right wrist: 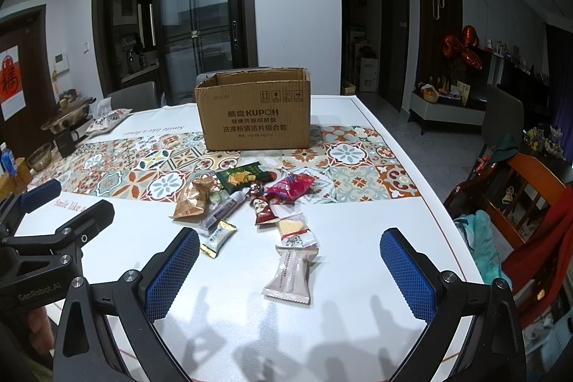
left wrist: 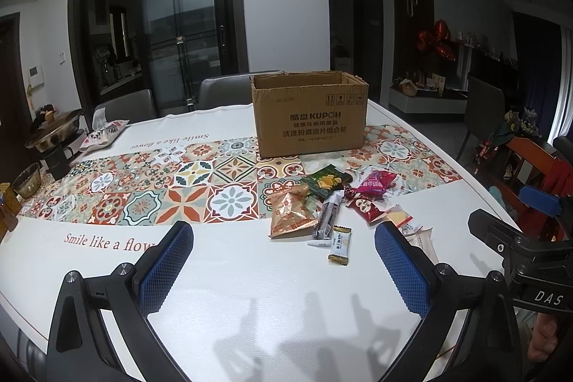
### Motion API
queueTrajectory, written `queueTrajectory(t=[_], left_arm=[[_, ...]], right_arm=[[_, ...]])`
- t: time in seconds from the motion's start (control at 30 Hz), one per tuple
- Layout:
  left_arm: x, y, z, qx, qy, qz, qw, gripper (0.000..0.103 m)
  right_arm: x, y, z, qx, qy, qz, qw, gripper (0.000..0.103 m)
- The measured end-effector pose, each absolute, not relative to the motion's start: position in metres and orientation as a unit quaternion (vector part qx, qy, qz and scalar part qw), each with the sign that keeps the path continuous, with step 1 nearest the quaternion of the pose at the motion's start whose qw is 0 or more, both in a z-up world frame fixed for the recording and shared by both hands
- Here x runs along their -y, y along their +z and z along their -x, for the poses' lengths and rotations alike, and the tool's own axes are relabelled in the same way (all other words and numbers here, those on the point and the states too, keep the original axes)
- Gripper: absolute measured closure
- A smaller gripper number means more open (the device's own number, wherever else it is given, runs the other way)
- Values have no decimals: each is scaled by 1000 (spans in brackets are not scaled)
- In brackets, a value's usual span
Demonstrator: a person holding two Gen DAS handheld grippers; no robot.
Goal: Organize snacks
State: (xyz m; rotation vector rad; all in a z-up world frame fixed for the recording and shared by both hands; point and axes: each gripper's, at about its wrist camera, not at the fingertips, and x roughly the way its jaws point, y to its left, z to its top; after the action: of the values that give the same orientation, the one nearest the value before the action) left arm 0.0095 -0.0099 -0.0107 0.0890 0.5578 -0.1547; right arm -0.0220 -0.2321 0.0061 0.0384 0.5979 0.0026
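Left tongs (left wrist: 283, 269): spread wide apart, holding nothing, above the bare white part of the counter (left wrist: 250, 303) near its front edge.
Right tongs (right wrist: 290, 269): also wide apart and empty, beside the left ones, toward the right edge of the counter.
Snacks: loose pile in the middle of the counter, between the tongs and the box (right wrist: 252, 110); none is in the box as far as I can see.
Nearest packet: pale grey packet (right wrist: 292, 274), lying flat between the right tongs, apart from the pile.
Next nearest: small white and gold packet (left wrist: 340, 244), in front of the left tongs.
Box: open on top, standing toward the back edge of the counter.
Advice: I think take the separate flat packets first, one per tongs; come down low, close on the long sides, because flat foil slips easily.
Risk: the pile is overlapping, so a grip there may drag a neighbour.
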Motion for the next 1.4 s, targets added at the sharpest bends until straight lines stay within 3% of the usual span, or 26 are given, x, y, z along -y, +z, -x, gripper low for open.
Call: queueTrajectory(t=[0.83, 1.07, 1.4], left_arm=[[17, -18, -26, -293, -98, -55, 949, 1], [33, -34, -51, -331, -130, -62, 932, 16], [56, -82, -99, -442, -187, -48, 876, 46]], right_arm=[[233, -11, 6, -328, 13, -30, 944, 1], [240, -26, -17, -368, 19, -45, 929, 2], [250, -67, -58, -458, 29, -74, 885, 22]])
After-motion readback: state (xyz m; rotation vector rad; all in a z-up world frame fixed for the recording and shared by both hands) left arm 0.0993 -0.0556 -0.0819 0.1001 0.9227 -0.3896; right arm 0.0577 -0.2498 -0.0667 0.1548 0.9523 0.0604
